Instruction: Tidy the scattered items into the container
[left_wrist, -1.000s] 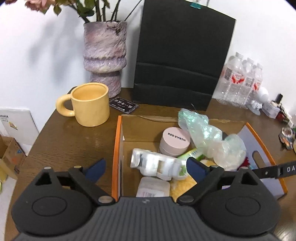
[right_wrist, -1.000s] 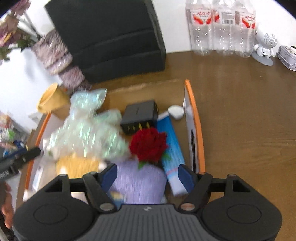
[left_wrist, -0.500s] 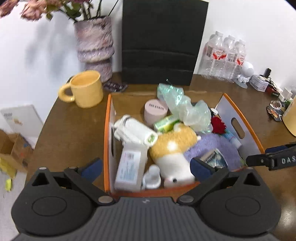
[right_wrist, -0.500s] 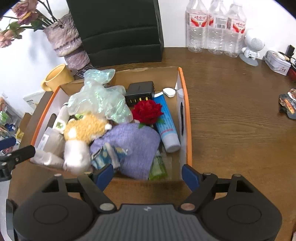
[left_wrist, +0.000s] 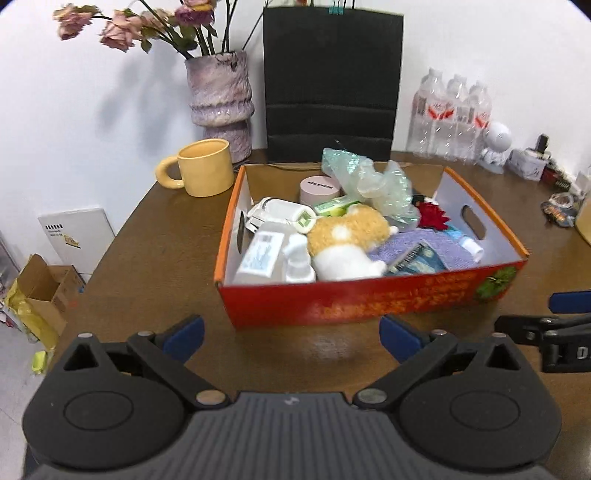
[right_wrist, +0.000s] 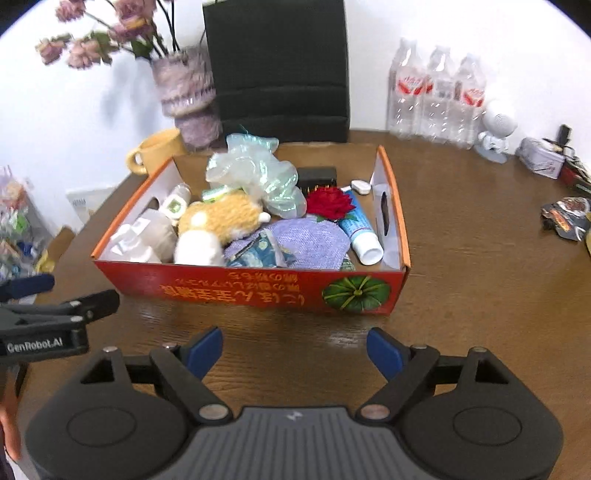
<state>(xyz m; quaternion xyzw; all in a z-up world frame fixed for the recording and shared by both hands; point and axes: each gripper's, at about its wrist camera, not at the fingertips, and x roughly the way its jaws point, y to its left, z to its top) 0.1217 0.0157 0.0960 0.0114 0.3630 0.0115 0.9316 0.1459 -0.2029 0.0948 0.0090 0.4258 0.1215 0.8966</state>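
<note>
Left wrist view: left gripper (left_wrist: 291, 334) pulled back to near side of box (left_wrist: 369, 301), jaws spread, nothing held. Right gripper (right_wrist: 294, 349) likewise backed off, jaws spread, empty. Half a second ago both over box. Plush toy (left_wrist: 349, 242), red flower (right_wrist: 328, 203), tube (right_wrist: 360, 230) inside box on desk (left_wrist: 166, 251). Tidying likely finished.

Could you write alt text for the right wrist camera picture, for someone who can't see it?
An orange cardboard box on a wooden table is full: plush toy, red rose, tube, purple cloth. The open right gripper hovers empty before it.
</note>
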